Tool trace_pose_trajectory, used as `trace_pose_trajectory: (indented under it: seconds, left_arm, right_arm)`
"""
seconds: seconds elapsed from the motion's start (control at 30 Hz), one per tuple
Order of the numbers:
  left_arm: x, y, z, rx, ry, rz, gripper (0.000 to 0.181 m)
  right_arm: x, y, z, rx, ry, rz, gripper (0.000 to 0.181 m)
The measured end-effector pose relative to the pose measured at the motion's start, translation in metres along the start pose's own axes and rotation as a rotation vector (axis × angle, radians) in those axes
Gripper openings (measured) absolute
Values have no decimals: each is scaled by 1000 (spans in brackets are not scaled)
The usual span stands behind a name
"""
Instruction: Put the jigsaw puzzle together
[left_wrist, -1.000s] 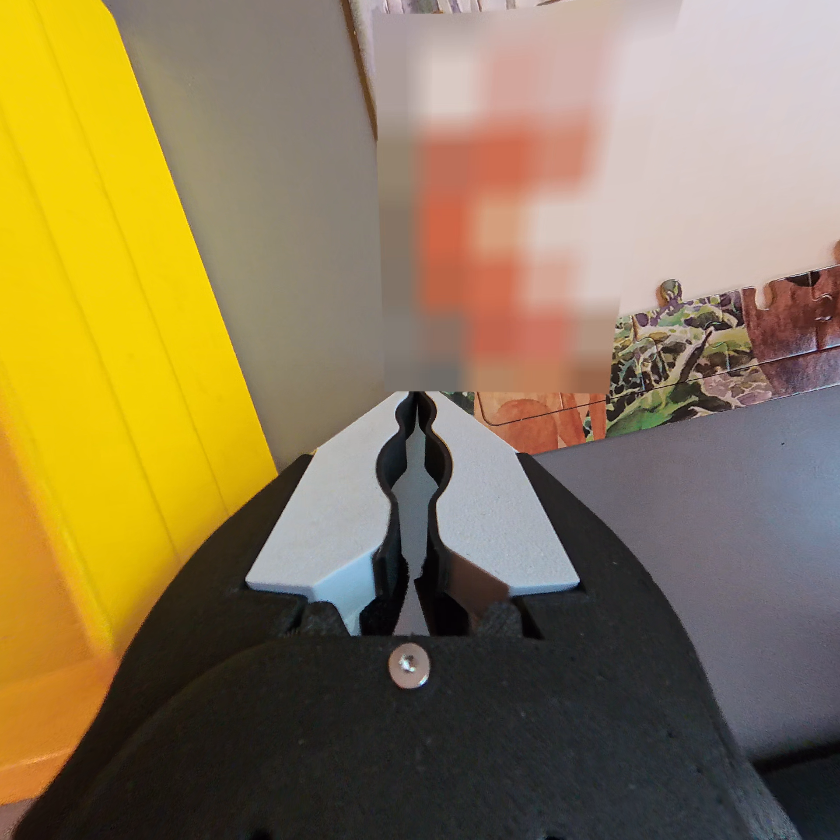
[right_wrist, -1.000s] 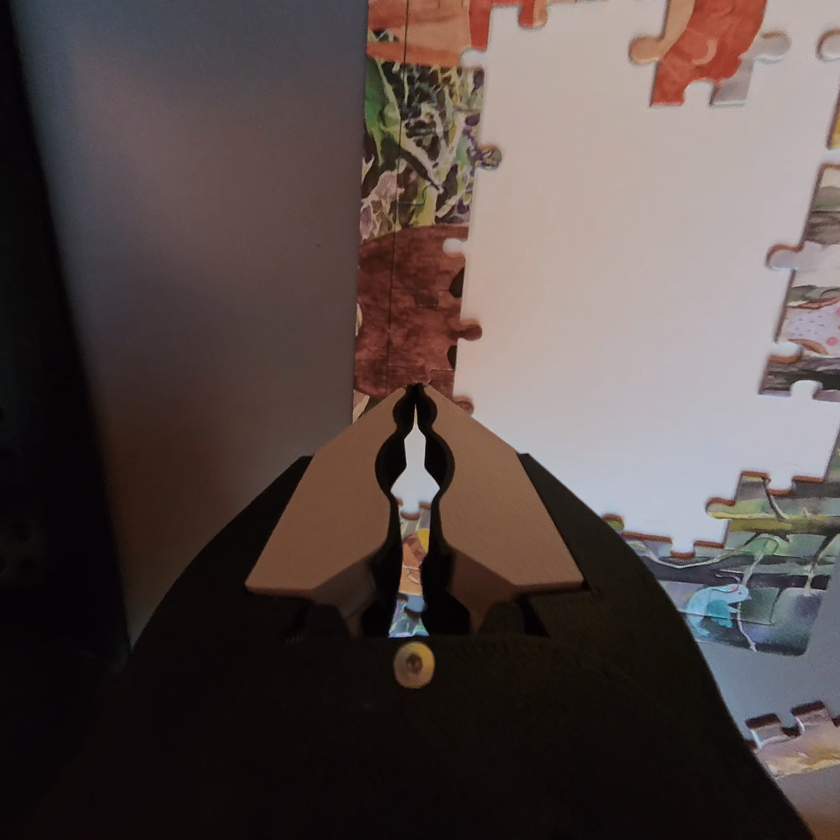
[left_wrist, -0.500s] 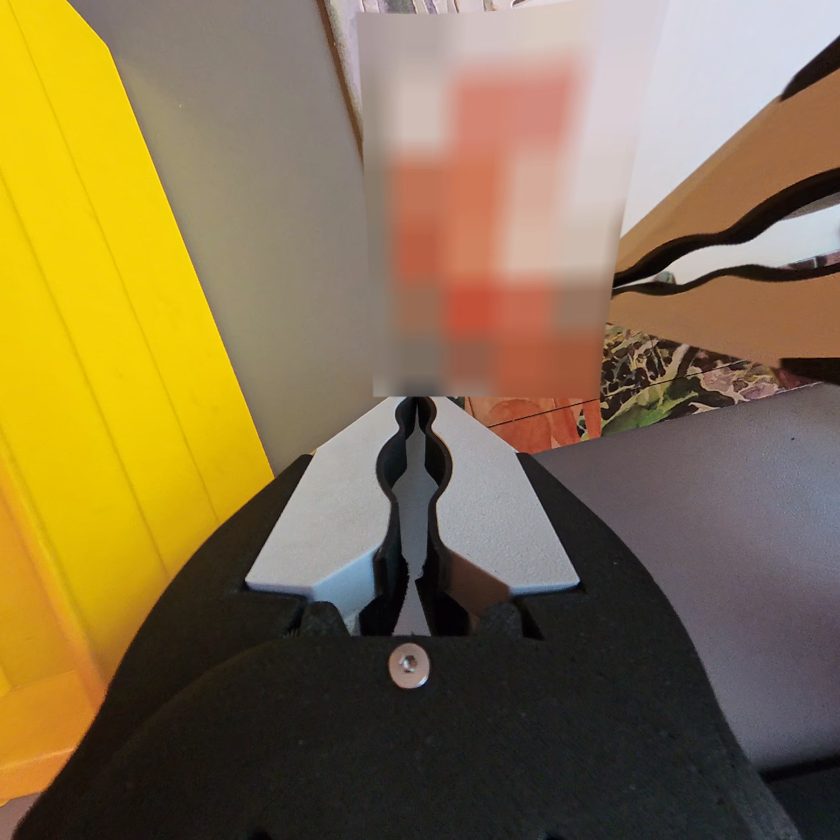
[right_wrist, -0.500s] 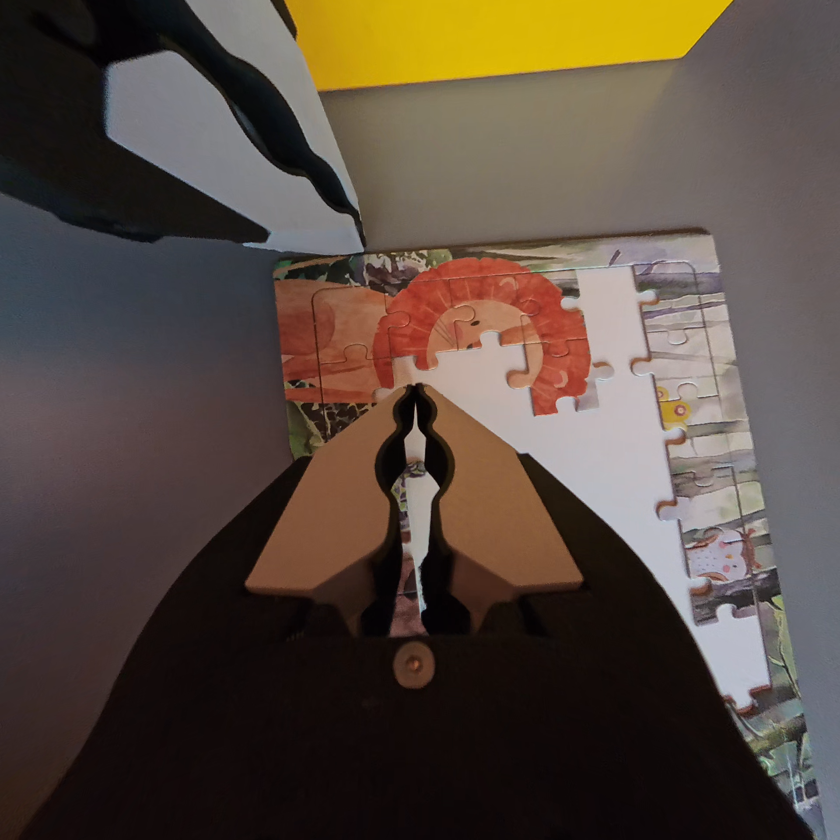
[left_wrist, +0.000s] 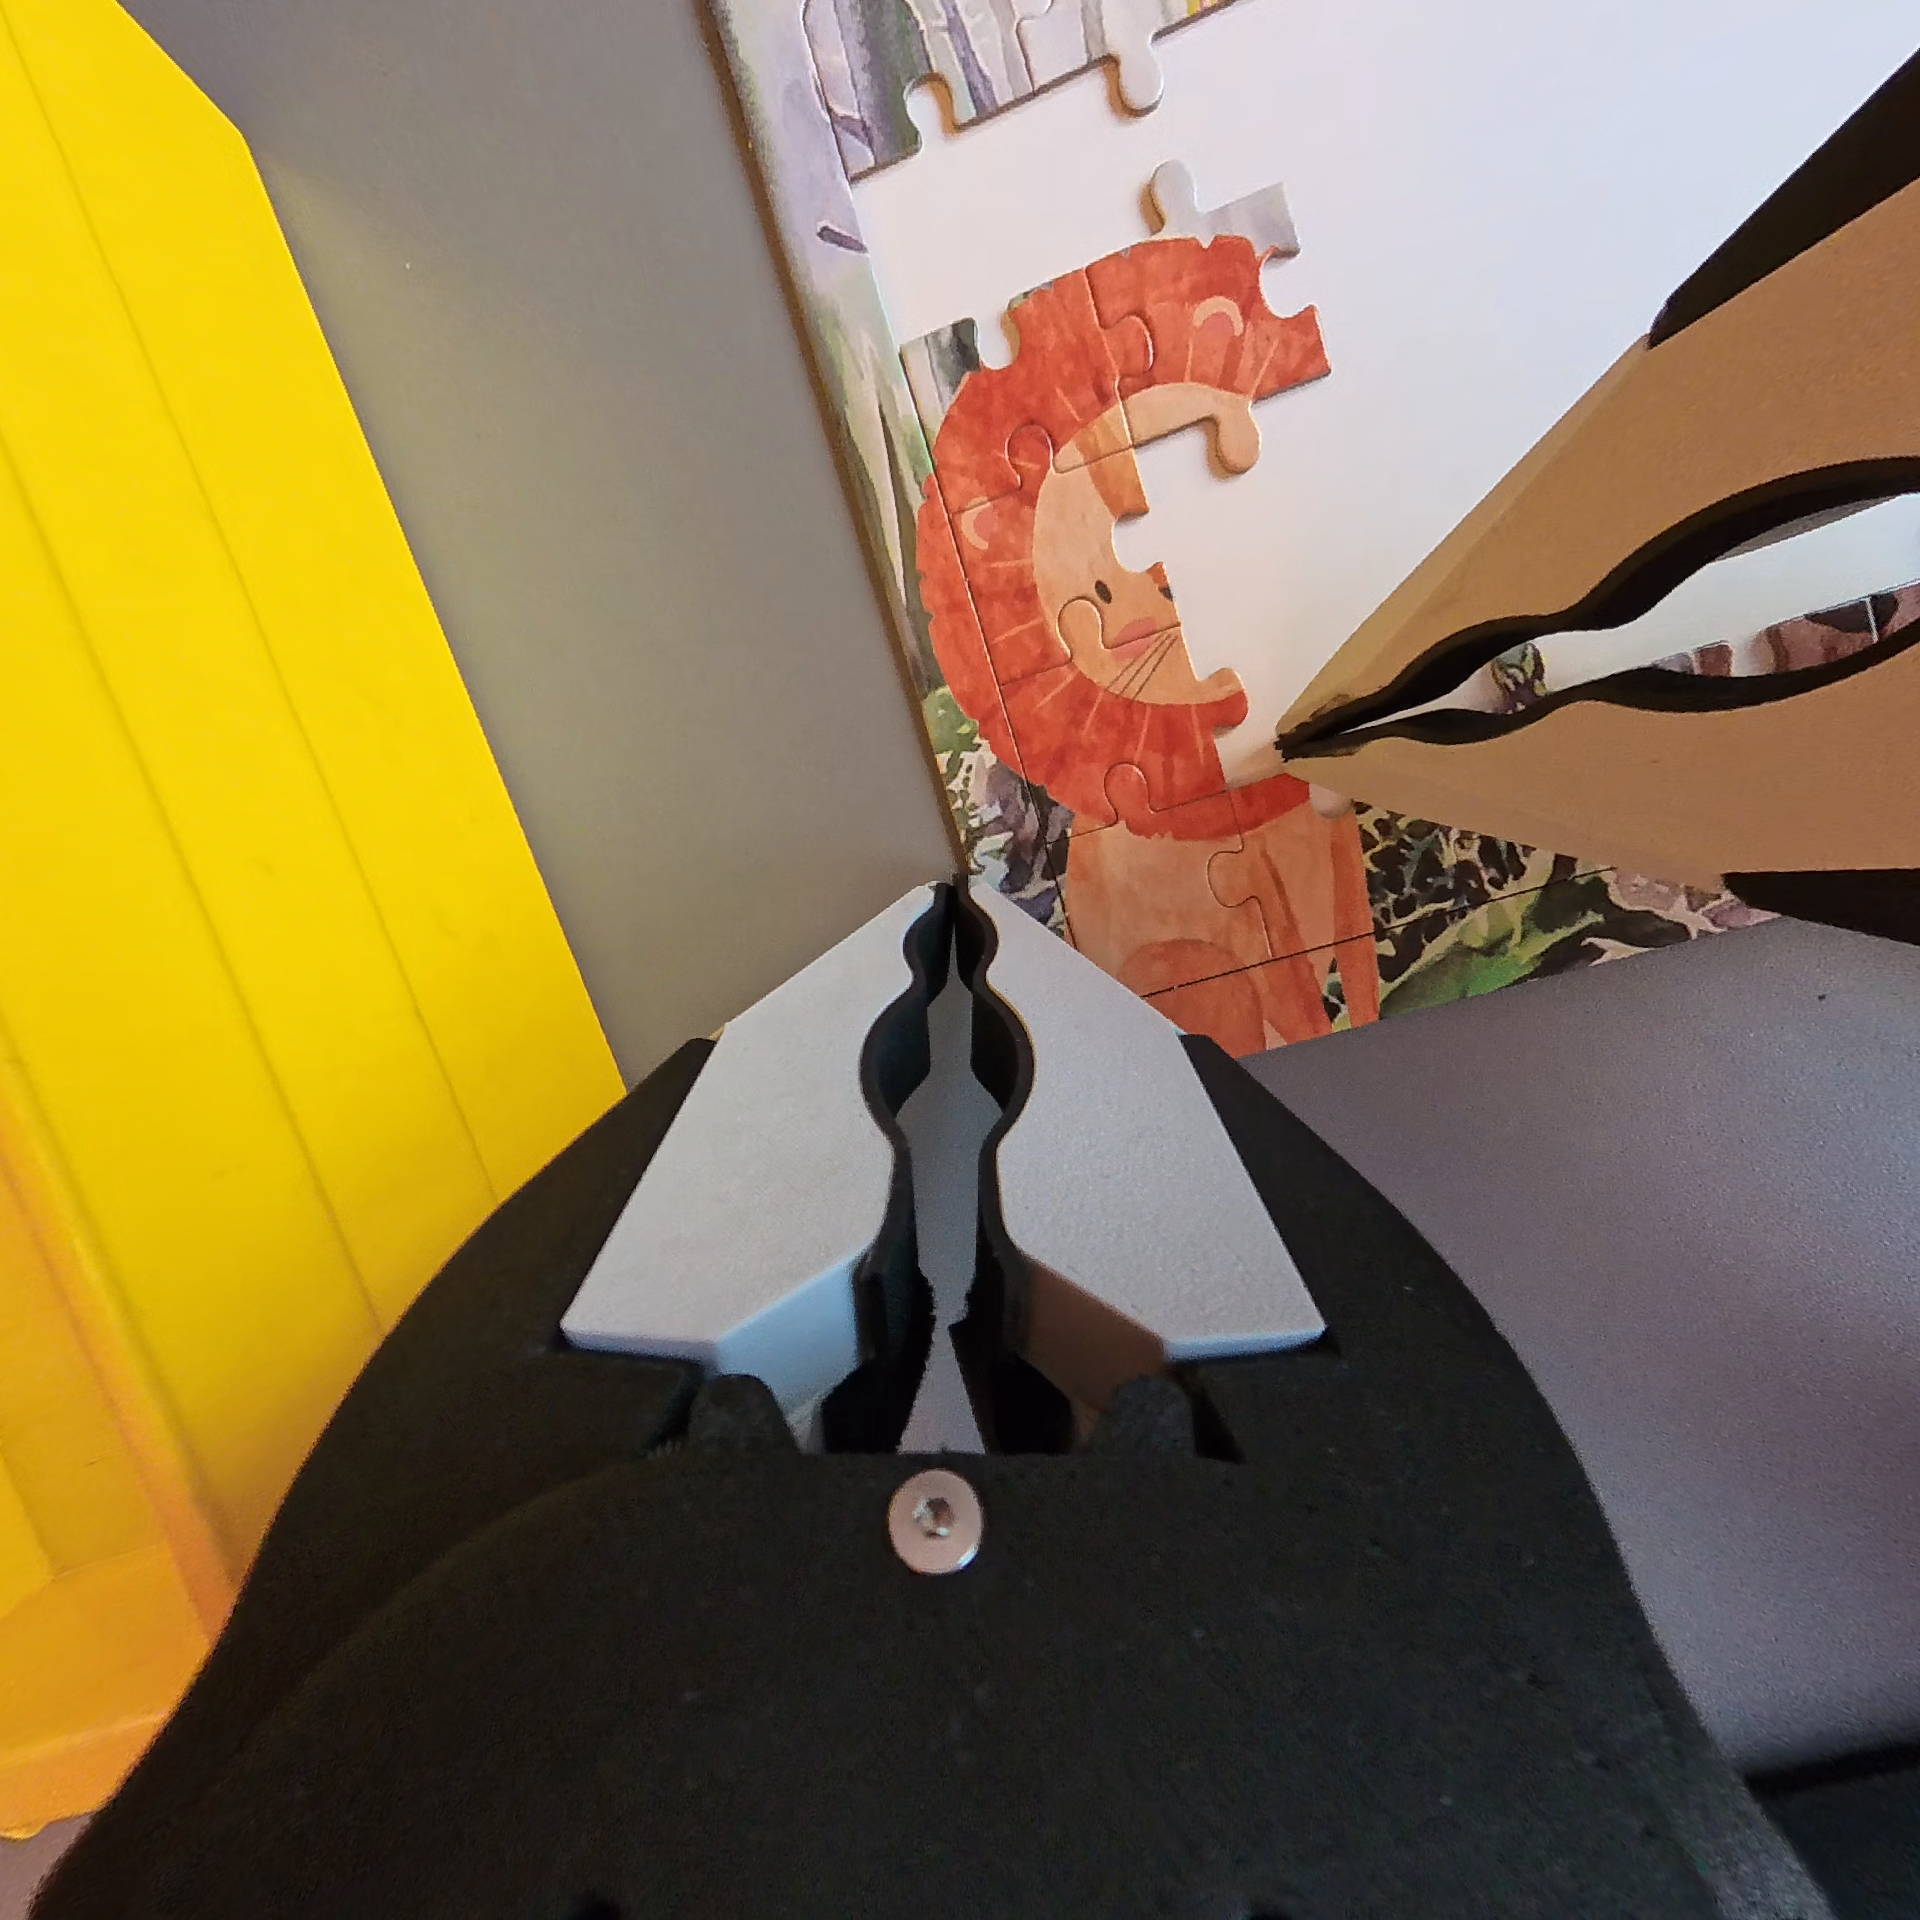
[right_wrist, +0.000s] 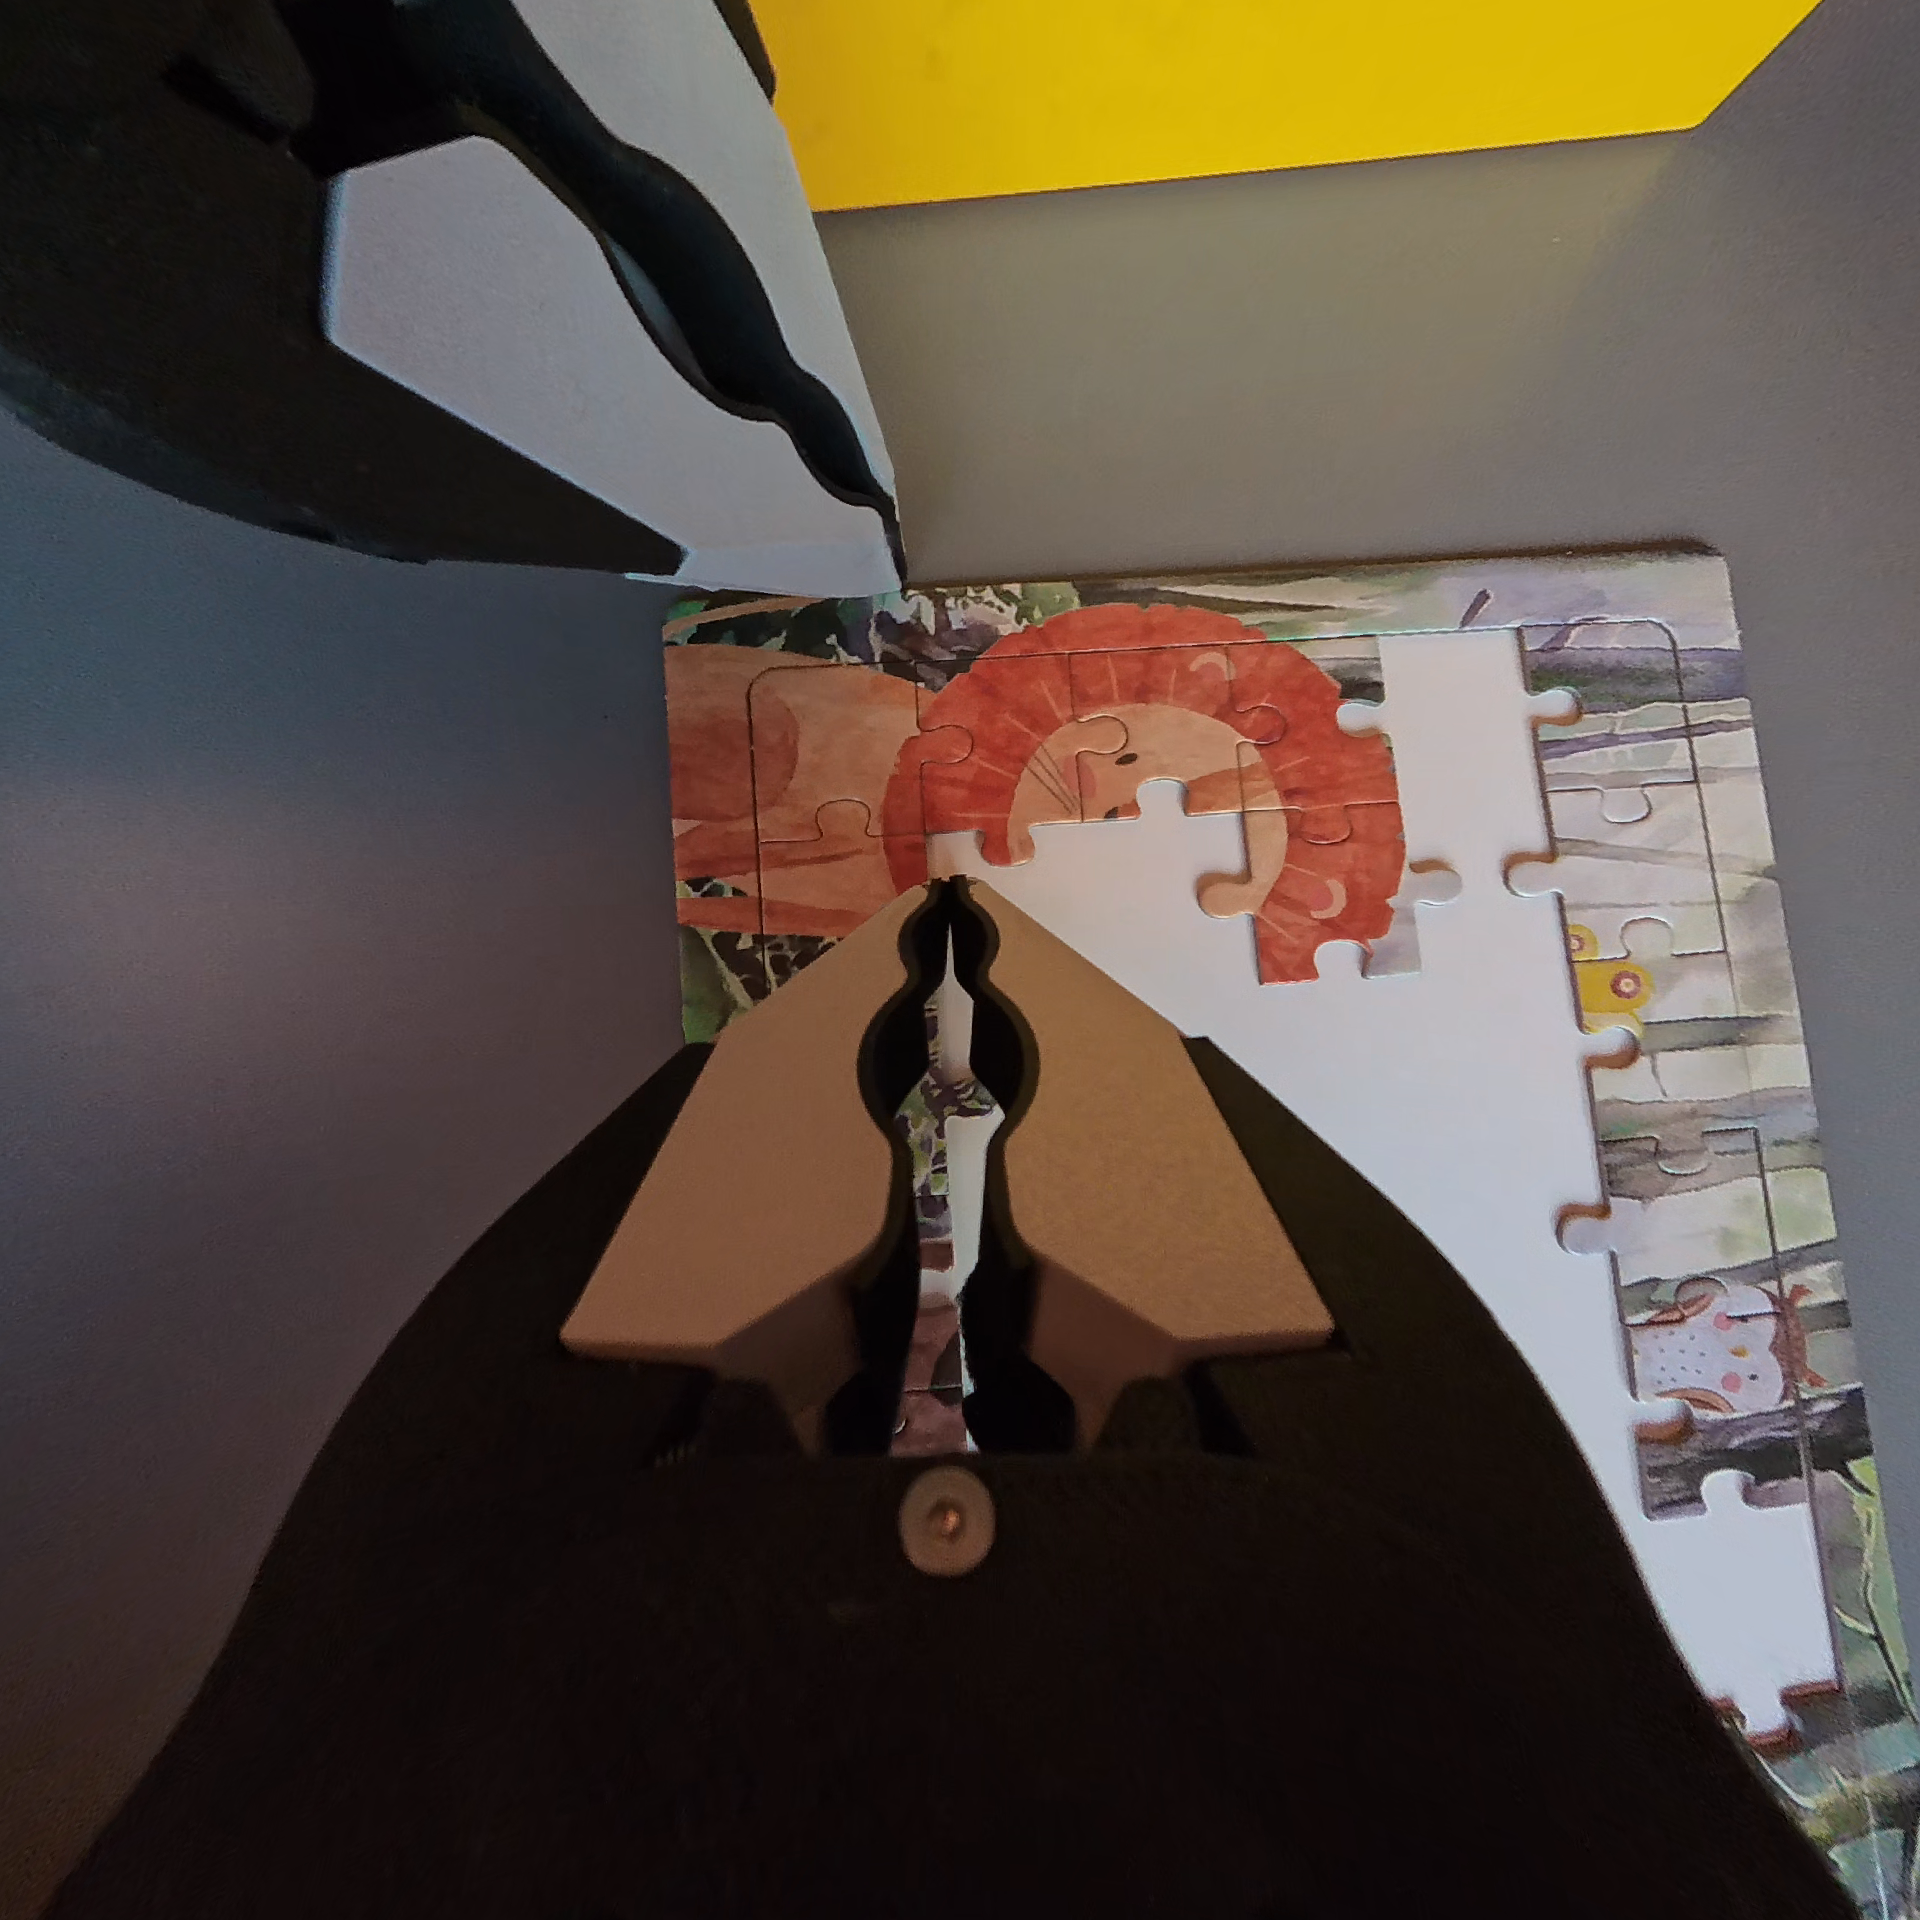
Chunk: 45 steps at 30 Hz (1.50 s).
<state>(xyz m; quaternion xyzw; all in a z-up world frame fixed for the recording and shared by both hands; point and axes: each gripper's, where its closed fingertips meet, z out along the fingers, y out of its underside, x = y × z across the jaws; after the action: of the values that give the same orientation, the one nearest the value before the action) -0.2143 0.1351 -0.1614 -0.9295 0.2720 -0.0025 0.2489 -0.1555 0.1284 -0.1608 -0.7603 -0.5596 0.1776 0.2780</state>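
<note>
the half-done jigsaw puzzle (right_wrist: 1299, 810) lies flat on the grey table (right_wrist: 312, 831) near the yellow bin (right_wrist: 1247, 83), its pieces likely thin, light, bendable card best pinched by an edge, with left gripper (left_wrist: 954, 891) and right gripper (right_wrist: 948, 885) both closed, empty.

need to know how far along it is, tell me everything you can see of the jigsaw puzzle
The jigsaw puzzle is a flat cardboard board lying on the grey table, a painted jungle scene with a printed border. An orange lion is partly assembled, its face missing pieces. Most of the middle is bare white backing. The right gripper, shut, has its tips at the lion's mane; the left gripper, shut, sits at the board's corner.
</note>
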Motion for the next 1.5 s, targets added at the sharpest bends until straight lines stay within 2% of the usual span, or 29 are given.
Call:
trace_pose_trajectory:
  seconds: [0.47, 0.8, 1.0, 1.23, 1.5]
  left_arm:
    - [1, 1, -1, -1, -23, 52, 0]
    - [22, 28, -20, -91, 170, 14, 0]
    - [57, 37, -34, -99, 370, 60, 0]
    - [61, 33, -24, -88, 298, 125, 0]
    - [64, 28, -23, -62, 343, 100, 0]
  right_arm:
    - [-4, -2, 0, 0, -7, -26, 0]
    - [-6, 0, 0, 3, -11, -40, 0]
    - [-7, 1, -1, -7, 0, -63, 0]
    - [-11, 3, -1, -10, 1, -102, 0]
    - [-6, 2, -4, 15, 22, -96, 0]
